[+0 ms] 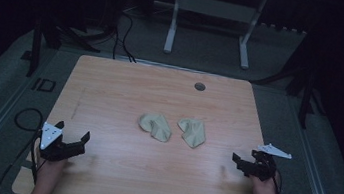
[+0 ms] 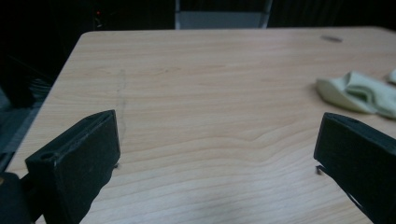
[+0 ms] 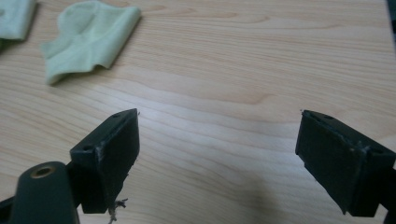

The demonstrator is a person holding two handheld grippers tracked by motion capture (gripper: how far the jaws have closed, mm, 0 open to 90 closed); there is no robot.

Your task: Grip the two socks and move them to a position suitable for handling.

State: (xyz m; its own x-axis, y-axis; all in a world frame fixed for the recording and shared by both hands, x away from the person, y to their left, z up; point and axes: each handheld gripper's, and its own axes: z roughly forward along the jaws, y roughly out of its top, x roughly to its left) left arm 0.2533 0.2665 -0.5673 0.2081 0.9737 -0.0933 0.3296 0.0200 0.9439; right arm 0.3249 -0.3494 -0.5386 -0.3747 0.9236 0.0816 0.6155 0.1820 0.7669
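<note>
Two hands come in at the bottom of the high view, one for each gripper. On the near left of the desk [image 1: 115, 170] sits the left gripper [image 1: 75, 140], grey three-cornered plate on top, jaws spread with nothing between them. Near the right edge is the right gripper [image 1: 242, 162], jaws likewise apart and empty, though small and dark enough that the gap is hard to read here. Two pale cloths lie side by side near the middle of the desk, apart from each other and well clear of both grippers: the left cloth [image 1: 155, 125] and the right cloth [image 1: 192, 131]. One small dark round hole [image 1: 199, 86] marks the far part of the desktop. Beyond the desk the room is dim; a white frame [image 1: 210, 21] stands on the floor, its top cut off.

From the left gripper view, two black jaws rise wide apart over bare wood, holding nothing. One cloth [image 2: 357, 93] lies far right, partly hidden behind the right-hand jaw; a sliver of the second cloth [image 2: 392, 76] is cut off at the edge.

From the right gripper view, two black jaws stand wide open and empty. One cloth [image 3: 88, 39] lies at upper left, crumpled; the other cloth [image 3: 16, 17] is cropped at the corner.
</note>
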